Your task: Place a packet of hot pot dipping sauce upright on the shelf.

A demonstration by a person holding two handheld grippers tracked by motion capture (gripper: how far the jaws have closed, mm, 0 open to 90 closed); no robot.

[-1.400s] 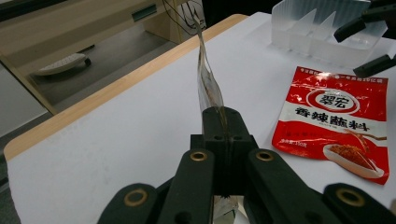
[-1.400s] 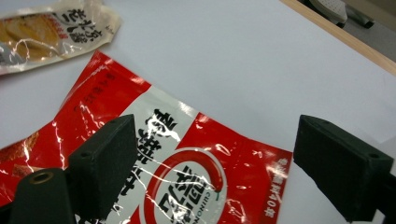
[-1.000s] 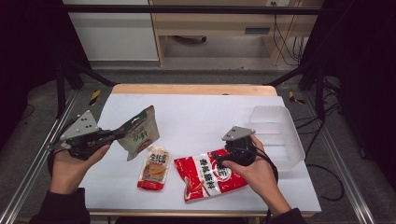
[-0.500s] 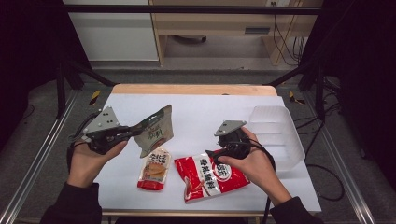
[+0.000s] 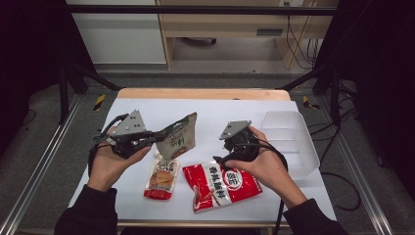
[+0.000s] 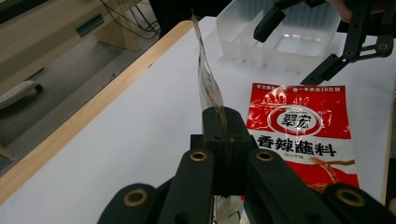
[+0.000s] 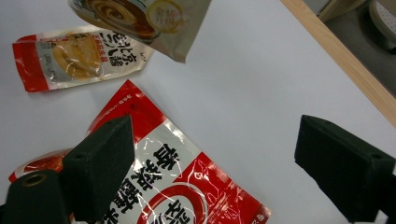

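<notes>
The left gripper (image 5: pixel 155 138) pinches the tan pouch (image 5: pixel 179 139) by its edge, lifting it off the desk (image 5: pixel 210 110) (likely bound for the bin (image 5: pixel 293 142) at right). The right gripper (image 7: pixel 215 154), jaws spread and empty, hangs over the red packet (image 5: pixel 222 185).

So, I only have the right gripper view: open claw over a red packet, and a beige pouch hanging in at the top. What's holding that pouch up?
Observer: The left claw is shut on the edge of the beige pouch and holds it clear of the table.
Operator: Is there a container anywhere?
Observer: Yes, a clear plastic bin stands at the right side of the table, just beyond the right hand.
Operator: Anything in it?
Observer: In the left gripper view it has a divider, and the parts that show look empty.
</notes>
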